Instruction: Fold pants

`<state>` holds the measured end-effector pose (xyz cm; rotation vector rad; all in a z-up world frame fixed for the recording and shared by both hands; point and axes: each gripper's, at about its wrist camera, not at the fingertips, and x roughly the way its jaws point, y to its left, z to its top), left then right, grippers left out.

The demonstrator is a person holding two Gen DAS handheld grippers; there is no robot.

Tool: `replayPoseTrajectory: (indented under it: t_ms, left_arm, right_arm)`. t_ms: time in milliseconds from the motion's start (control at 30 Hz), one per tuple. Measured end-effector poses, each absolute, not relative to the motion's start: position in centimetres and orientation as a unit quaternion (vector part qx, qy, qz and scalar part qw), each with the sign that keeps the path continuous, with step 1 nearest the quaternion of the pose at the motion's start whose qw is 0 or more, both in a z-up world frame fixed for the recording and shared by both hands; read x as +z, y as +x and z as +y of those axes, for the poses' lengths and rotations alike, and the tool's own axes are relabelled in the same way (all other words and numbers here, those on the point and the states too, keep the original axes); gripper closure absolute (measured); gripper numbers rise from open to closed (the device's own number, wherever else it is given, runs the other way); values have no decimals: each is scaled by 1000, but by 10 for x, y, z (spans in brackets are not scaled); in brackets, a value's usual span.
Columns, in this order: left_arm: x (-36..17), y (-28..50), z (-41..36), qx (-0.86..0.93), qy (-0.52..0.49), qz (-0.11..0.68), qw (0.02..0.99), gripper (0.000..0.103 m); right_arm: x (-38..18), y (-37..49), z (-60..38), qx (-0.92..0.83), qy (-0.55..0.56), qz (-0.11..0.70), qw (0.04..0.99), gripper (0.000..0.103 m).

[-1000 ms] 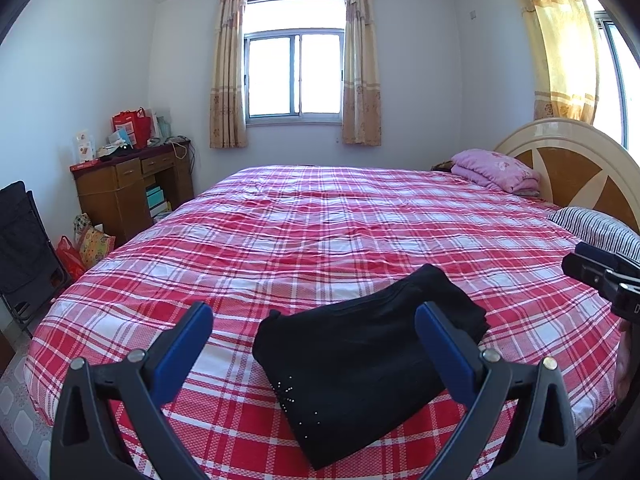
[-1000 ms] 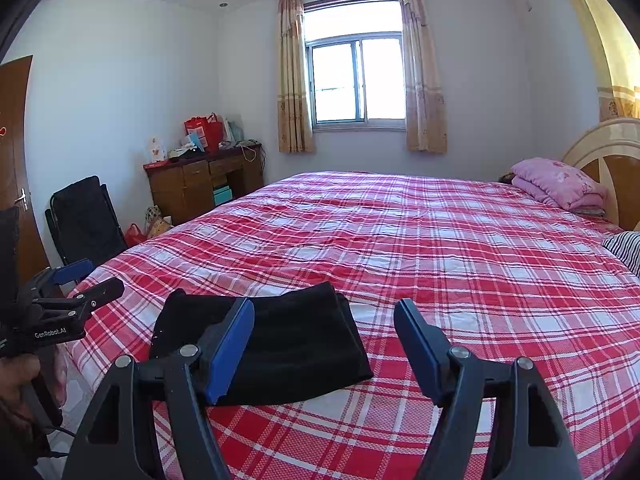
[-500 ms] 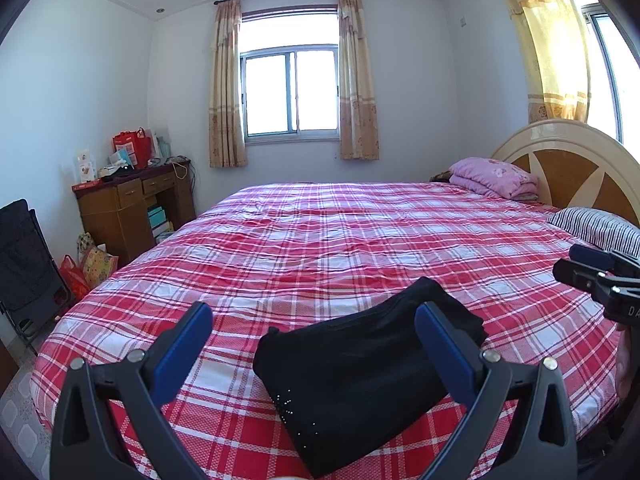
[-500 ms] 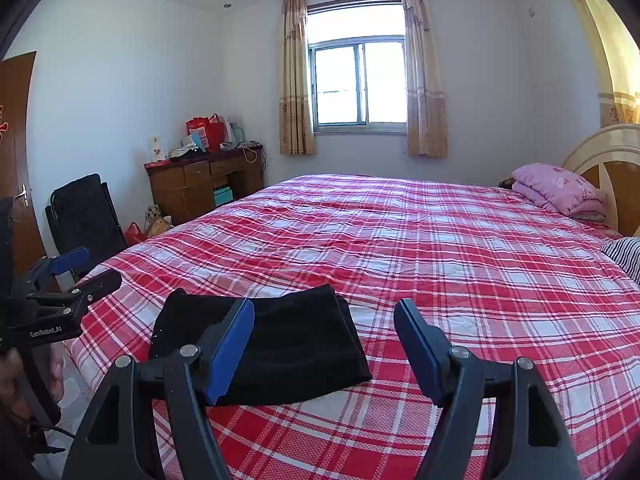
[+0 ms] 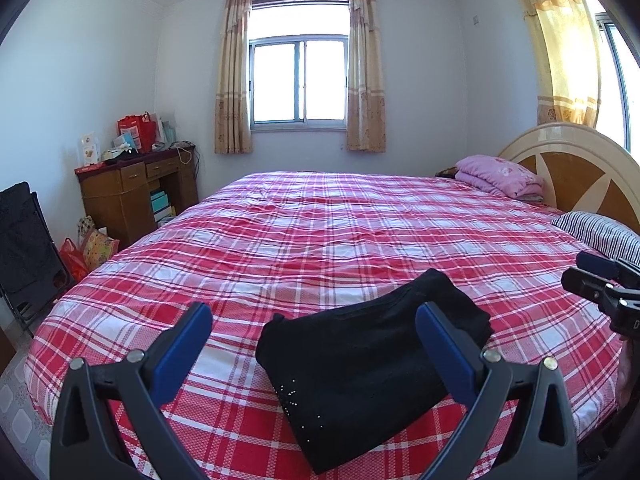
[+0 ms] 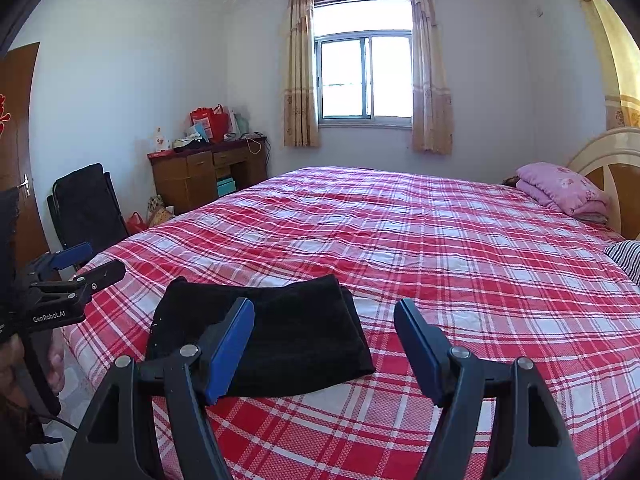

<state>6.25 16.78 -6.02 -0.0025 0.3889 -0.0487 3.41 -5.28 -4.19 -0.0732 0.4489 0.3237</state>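
The black pants (image 5: 360,364) lie folded into a compact rectangle on the red plaid bed (image 5: 320,240), near its front edge. They also show in the right wrist view (image 6: 280,336). My left gripper (image 5: 314,320) is open and empty, held above and behind the pants. My right gripper (image 6: 324,312) is open and empty, raised to the right of the pants. Each gripper appears at the edge of the other's view: the right one (image 5: 600,284) and the left one (image 6: 76,272).
A folded pink blanket (image 5: 500,176) and a striped pillow (image 5: 600,232) lie by the round headboard (image 5: 580,168). A wooden desk (image 5: 132,188) with bags, a black folding chair (image 5: 24,248) and a door (image 6: 16,152) stand to the left.
Both grippers have lifted and tilted up a little, away from the pants. The pants lie still in the same folded shape.
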Motion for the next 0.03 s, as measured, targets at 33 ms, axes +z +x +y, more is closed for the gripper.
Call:
replayPoseTrajectory:
  t_ms: [33]
  left_arm:
    - [-61, 62, 167, -27, 0, 193, 981, 0]
  right_arm:
    - [-43, 34, -53, 160, -35, 223, 961, 29]
